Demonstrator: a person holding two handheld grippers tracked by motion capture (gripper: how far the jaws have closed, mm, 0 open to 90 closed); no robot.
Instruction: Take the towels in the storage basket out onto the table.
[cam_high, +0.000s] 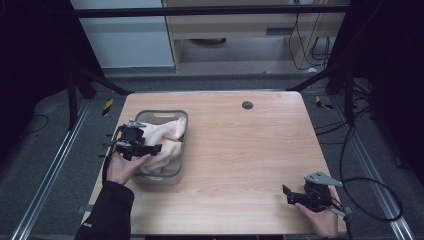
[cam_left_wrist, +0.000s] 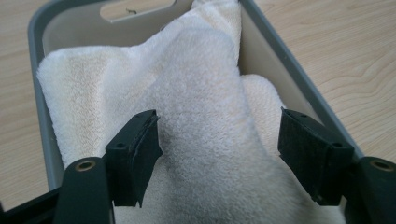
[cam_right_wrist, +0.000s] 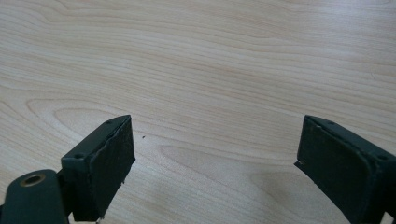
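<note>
- The cream towel (cam_high: 162, 142) lies bunched inside the grey basket (cam_high: 181, 150), which stands on the left half of the wooden table (cam_high: 240, 150); one corner of the cloth rises against the basket's far right wall.
- The left gripper (cam_high: 155, 148) hangs over the basket's left side, jaws pointing across it toward the right — directly above the towel.
- In the left gripper view the towel (cam_left_wrist: 201, 116) shows as a raised fold running up between the two black jaws, and the jaws stand wide apart on either side of that ridge; whether the pads touch the cloth cannot be told from here.
- The same view shows the basket (cam_left_wrist: 299, 79) rim running past the right-hand jaw, with a handle cut-out in the far wall above the towel.
- The right gripper (cam_high: 290, 195) sits low near the table's front right corner, well apart from basket and towel — held in the person's right hand (cam_high: 320, 220).
- In the right gripper view its jaws are spread wide over bare wood of the table (cam_right_wrist: 210, 84), with nothing between them.
- The left hand (cam_high: 122, 167) grips its tool just beside the basket's near left corner, a dark sleeve (cam_high: 107, 212) behind it.
</note>
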